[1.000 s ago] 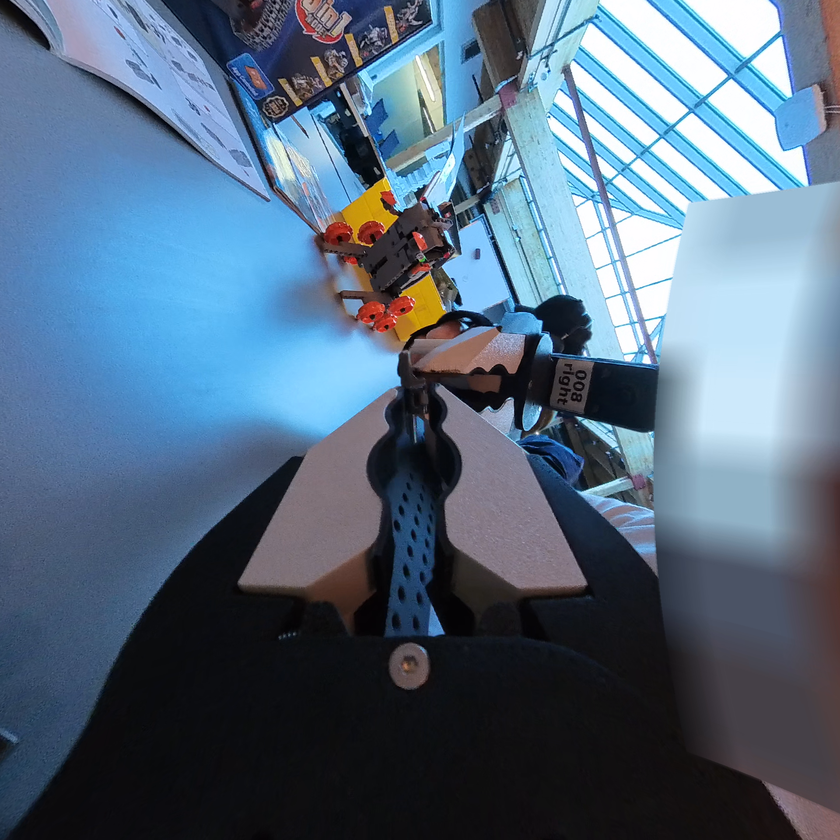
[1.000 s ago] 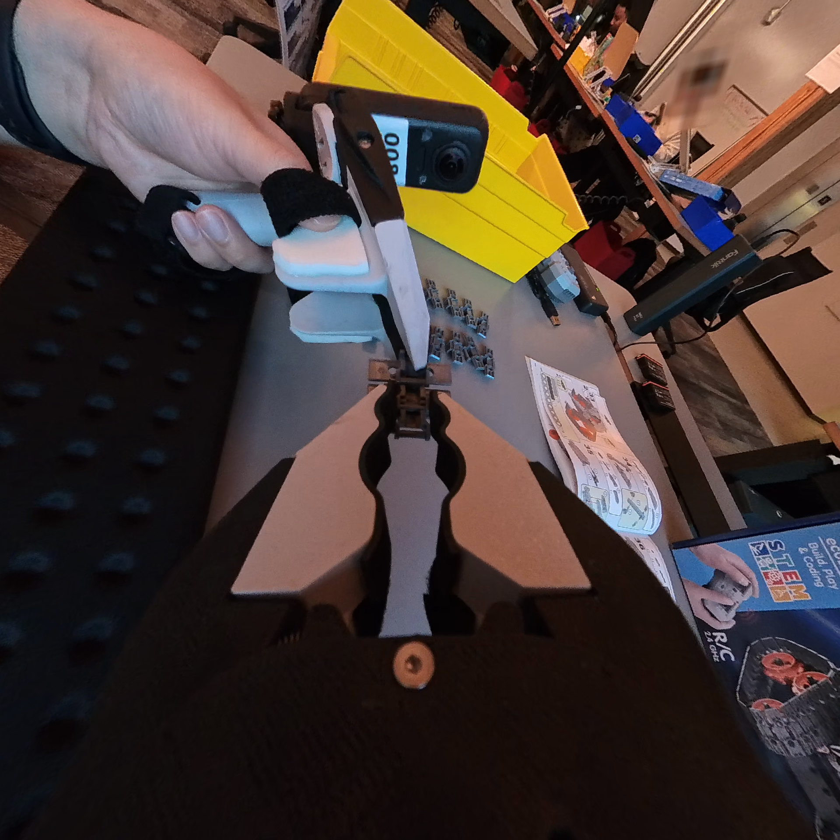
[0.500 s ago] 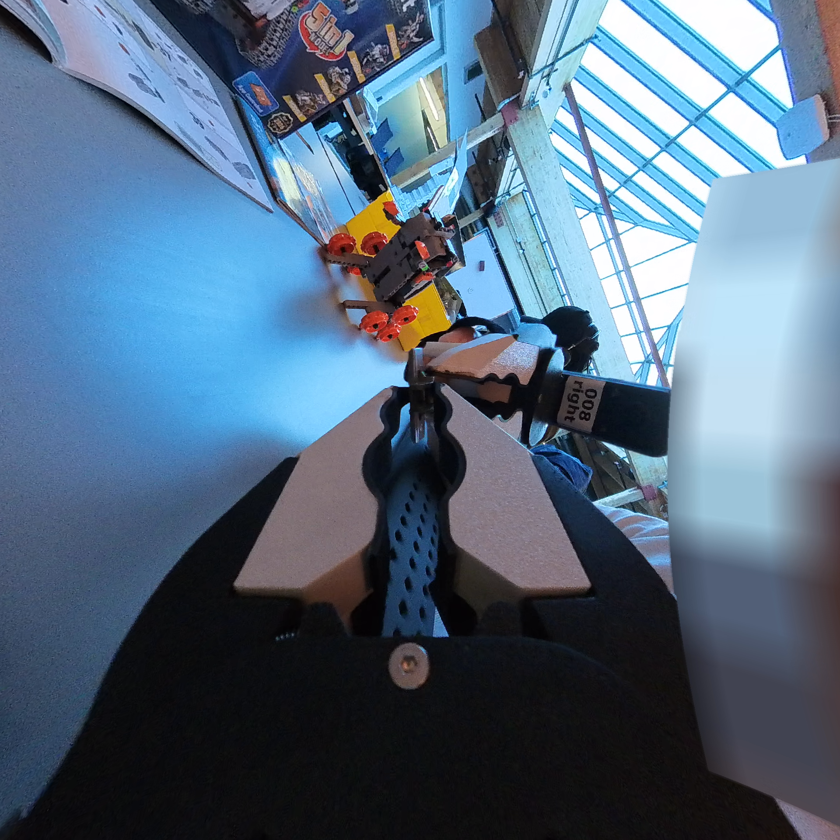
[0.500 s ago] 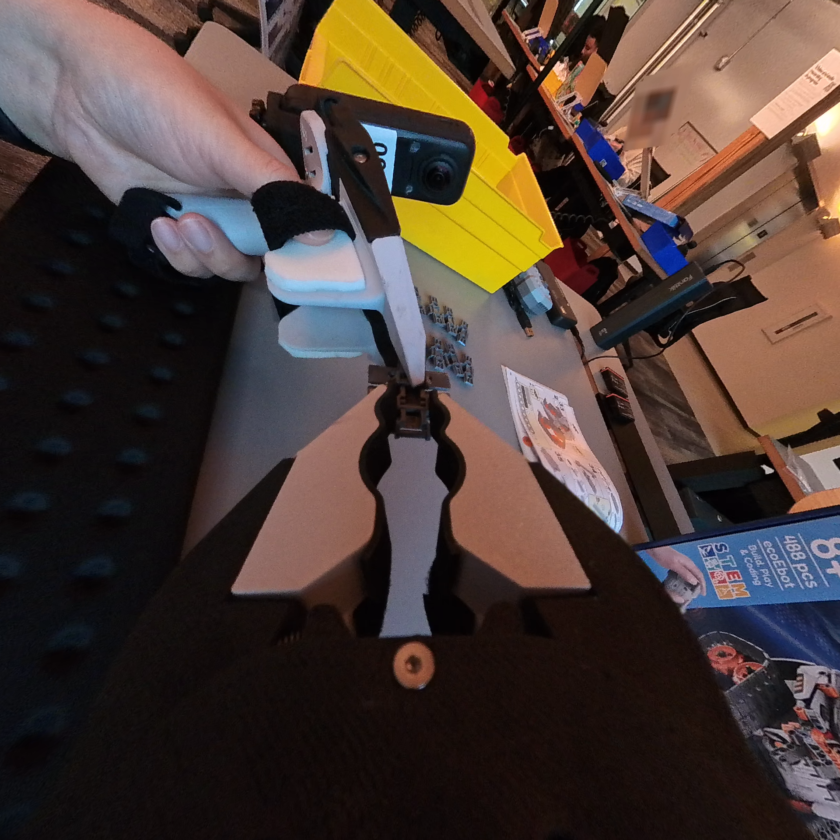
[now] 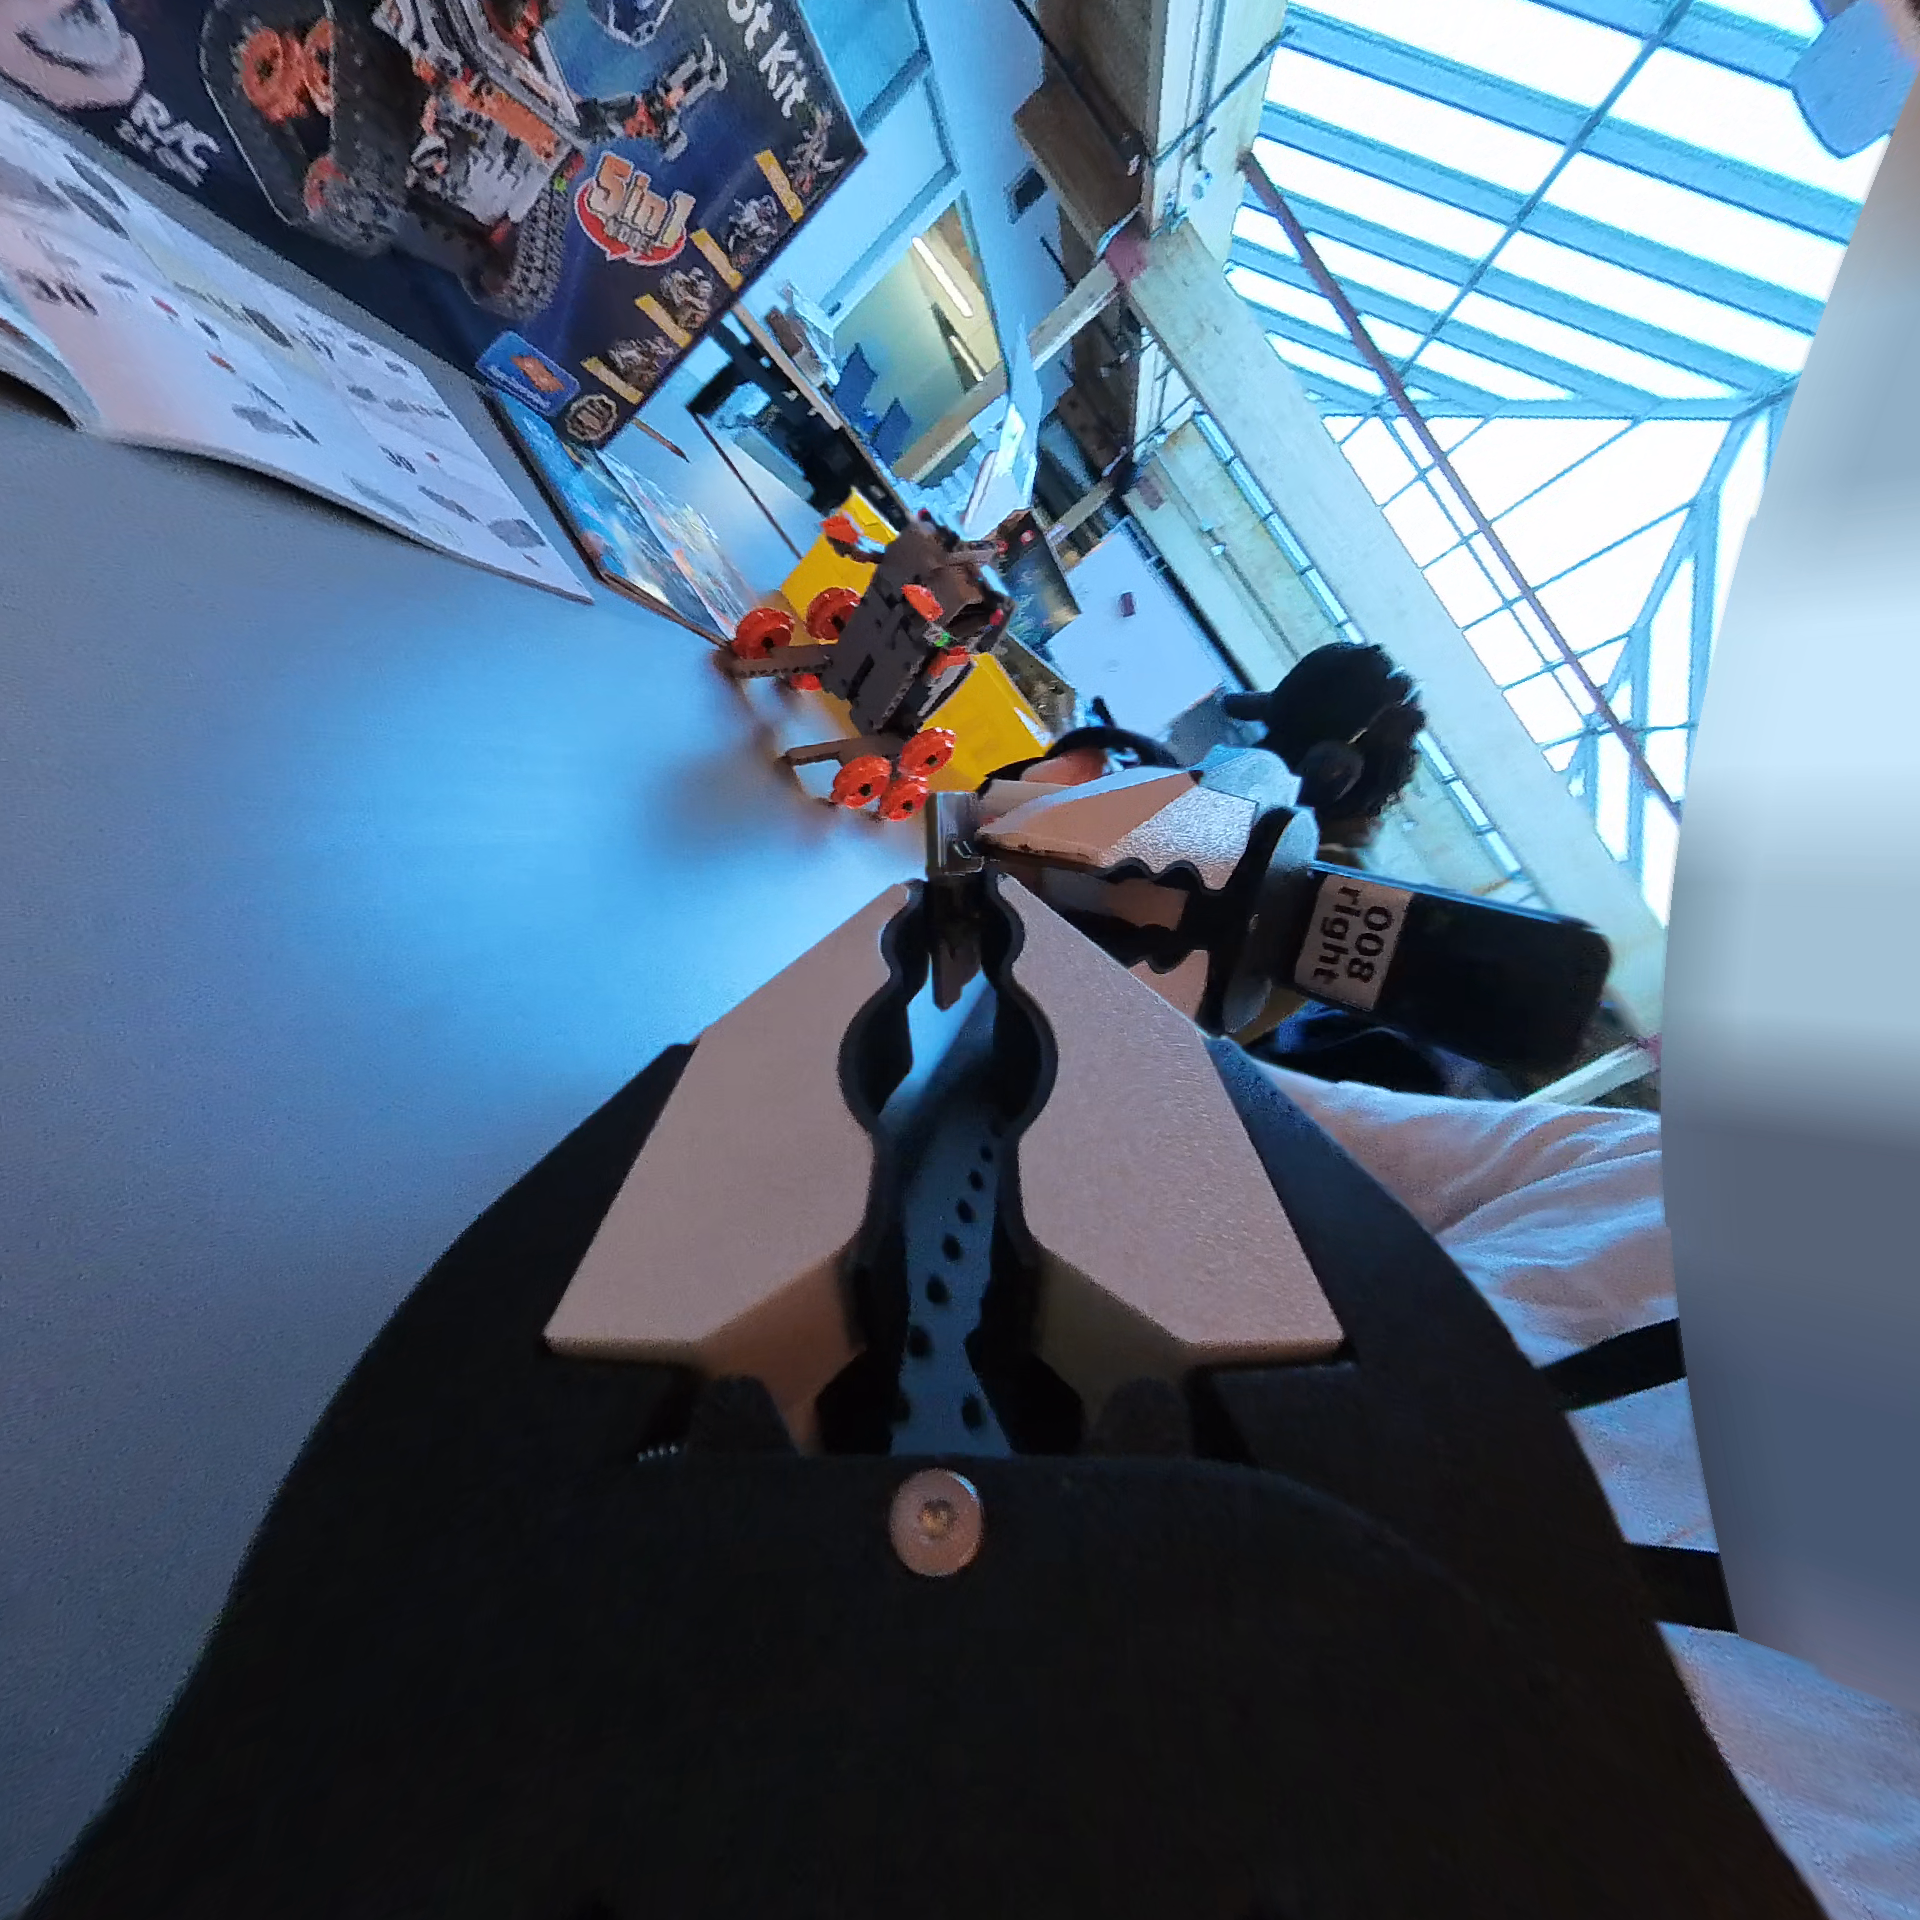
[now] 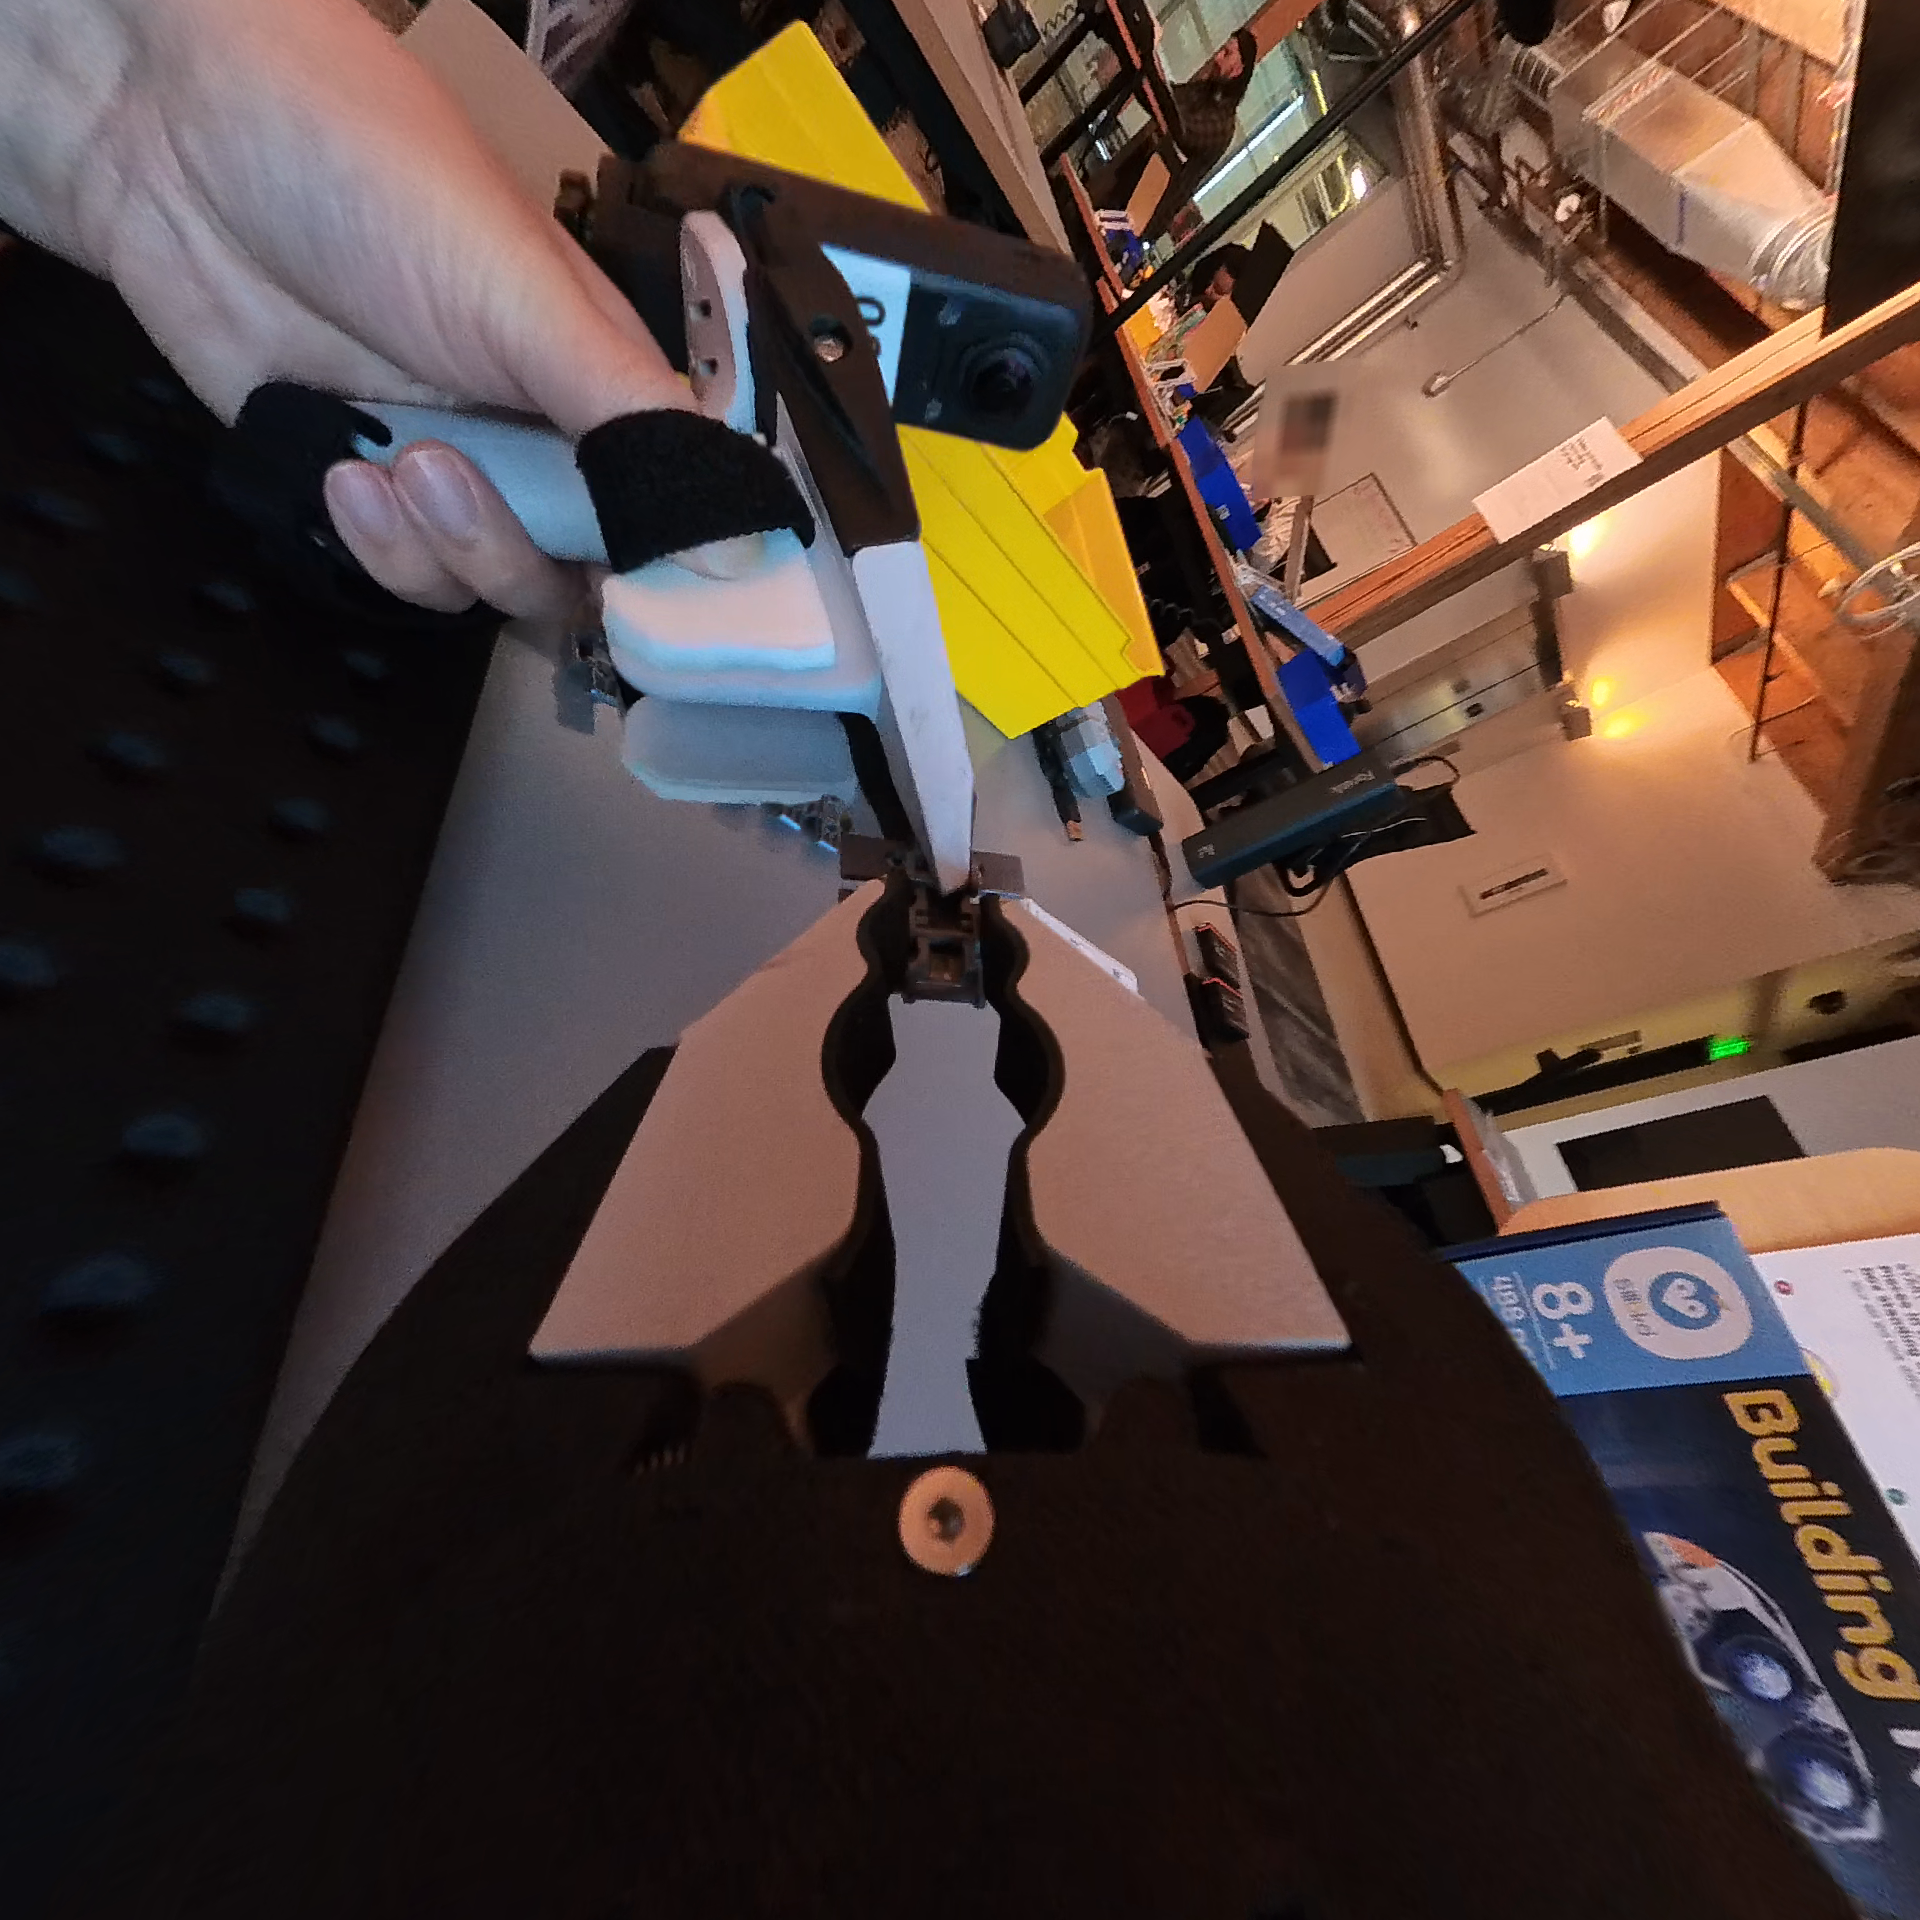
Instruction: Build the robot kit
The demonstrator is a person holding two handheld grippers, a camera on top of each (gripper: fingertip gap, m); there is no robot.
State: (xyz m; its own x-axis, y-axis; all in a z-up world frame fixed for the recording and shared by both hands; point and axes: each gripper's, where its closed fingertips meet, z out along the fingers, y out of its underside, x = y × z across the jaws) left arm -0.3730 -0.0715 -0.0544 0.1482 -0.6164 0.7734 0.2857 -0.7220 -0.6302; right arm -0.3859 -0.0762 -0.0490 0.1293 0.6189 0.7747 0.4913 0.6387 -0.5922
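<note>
My left gripper [image 5: 951,906] is shut on a small dark grey building piece [image 5: 948,951], held above the grey table [image 5: 312,883]. My right gripper [image 6: 940,920] is shut on a small grey-brown building piece [image 6: 943,961]. The two grippers meet tip to tip at right angles, and their pieces touch. In the left wrist view the right gripper [image 5: 977,831] comes in from the right. In the right wrist view the left gripper [image 6: 951,873] comes down from above, held by a hand [image 6: 312,260], with a flat grey cross piece [image 6: 997,871] at its tip.
A dark model vehicle with orange wheels [image 5: 883,675] stands on the table before yellow bins [image 5: 971,717]. A kit box [image 5: 499,177] and an open instruction booklet [image 5: 260,395] lie at the far left. Yellow bins [image 6: 1018,582], a blue box [image 6: 1714,1507] and a black mat [image 6: 156,935] surround the table. Both grippers' tips are close together, under 4 cm apart.
Both grippers have swung and tilted together while staying tip to tip on their pieces. The kit box fills more of both views and the booklet has dropped out of the right wrist view.
</note>
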